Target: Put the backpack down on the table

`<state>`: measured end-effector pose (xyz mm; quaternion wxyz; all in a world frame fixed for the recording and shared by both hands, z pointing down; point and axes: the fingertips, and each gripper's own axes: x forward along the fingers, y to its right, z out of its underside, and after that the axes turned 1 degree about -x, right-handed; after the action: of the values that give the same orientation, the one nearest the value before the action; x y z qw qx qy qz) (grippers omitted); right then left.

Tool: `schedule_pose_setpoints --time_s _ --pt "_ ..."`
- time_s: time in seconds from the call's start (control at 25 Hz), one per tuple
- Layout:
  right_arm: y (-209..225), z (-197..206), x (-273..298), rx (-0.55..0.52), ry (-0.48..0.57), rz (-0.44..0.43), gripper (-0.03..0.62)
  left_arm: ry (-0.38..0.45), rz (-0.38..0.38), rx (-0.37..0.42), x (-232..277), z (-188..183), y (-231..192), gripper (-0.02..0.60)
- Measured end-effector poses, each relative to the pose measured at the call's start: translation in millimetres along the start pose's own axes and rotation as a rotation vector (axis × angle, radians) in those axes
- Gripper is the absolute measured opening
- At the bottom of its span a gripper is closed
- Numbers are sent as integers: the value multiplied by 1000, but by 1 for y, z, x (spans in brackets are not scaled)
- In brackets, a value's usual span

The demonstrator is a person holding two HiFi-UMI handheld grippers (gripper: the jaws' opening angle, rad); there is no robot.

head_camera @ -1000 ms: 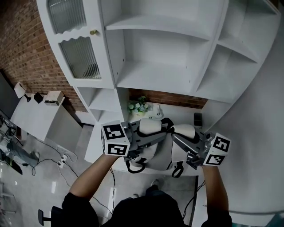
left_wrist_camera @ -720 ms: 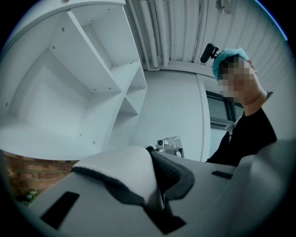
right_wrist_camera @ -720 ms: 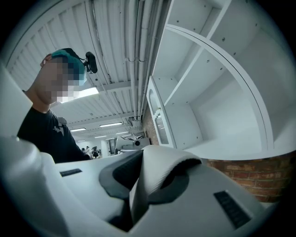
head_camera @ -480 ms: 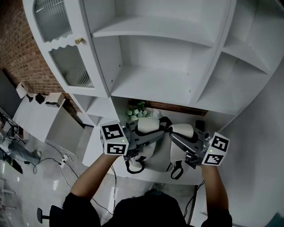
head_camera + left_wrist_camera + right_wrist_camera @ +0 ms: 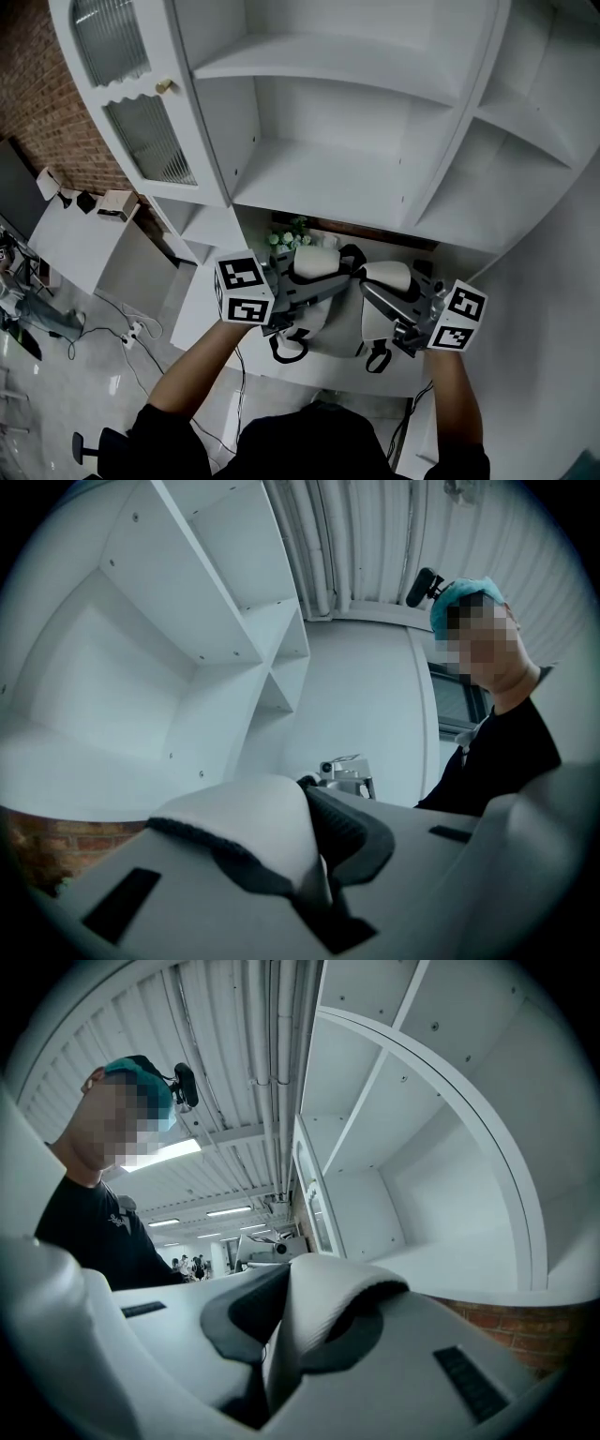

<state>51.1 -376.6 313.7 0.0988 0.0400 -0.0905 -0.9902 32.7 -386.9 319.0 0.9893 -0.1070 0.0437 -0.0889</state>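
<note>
1. Both tongs and the load between them sit further in over the table than a second ago, closer to the shelf unit.
2. On the left gripper (image 5: 339, 279), the jaws are nearly together, pinching a padded white shoulder strap (image 5: 253, 827) with dark edging.
3. On the right gripper (image 5: 373, 295), the jaws likewise pinch the other padded strap (image 5: 328, 1307).
4. In the head view the left jaws point toward 3 o'clock and the right jaws toward 10 o'clock, so their tips are near each other.
5. The white backpack (image 5: 342, 328) hangs between them over the white table (image 5: 199, 305); whether its base touches the top cannot be told.
6. Two dark loops (image 5: 286, 347) dangle from it at 6 o'clock, by the table's near edge.
7. A small bunch of flowers (image 5: 289, 236) stands at 12 o'clock from the left gripper, at the back of the table.
8. Beyond, at 12 o'clock, rises the white shelf unit (image 5: 347, 178), with a ribbed-glass door (image 5: 150, 136) at 10 o'clock and a brick wall (image 5: 37, 84) past it.
</note>
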Motion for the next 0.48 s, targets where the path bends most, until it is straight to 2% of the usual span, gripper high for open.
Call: schedule_pose_setpoints --time_s 0.24,0.48 --pt "-4 10 -2 14 -1 -6 51 -5 1 -4 -1 9 0 54" --pt "-11 35 -7 60 -2 14 51 -27 4 -32 -3 37 9 53"
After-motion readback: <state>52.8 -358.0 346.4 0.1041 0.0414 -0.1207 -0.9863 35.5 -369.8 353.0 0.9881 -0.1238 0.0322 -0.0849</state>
